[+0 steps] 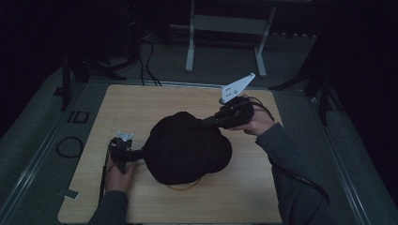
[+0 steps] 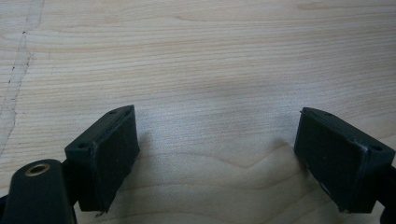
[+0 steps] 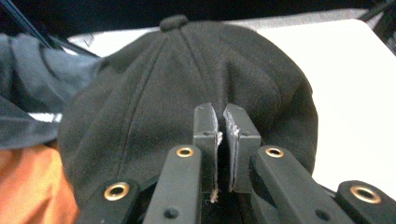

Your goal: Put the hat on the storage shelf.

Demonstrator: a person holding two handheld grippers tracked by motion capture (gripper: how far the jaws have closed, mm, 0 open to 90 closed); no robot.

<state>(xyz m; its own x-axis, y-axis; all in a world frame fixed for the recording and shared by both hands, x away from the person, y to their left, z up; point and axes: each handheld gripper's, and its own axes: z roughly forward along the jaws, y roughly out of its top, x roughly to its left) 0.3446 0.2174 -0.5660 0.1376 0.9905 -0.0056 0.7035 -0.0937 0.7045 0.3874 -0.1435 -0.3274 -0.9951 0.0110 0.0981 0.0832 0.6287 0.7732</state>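
Cap [image 1: 187,147] on table [image 1: 141,108]; right claw [image 3: 222,116] pinched on crown; left claw [image 2: 217,154] wide, empty.

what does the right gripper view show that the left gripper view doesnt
Right gripper view: a black cap with its top button, and the right gripper with jaws pinched on the cap's cloth.
Left gripper view: the left gripper with jaws wide apart, nothing between them, over bare wood grain.
Both: a pair of black jaws rising from the bottom, and some tabletop.
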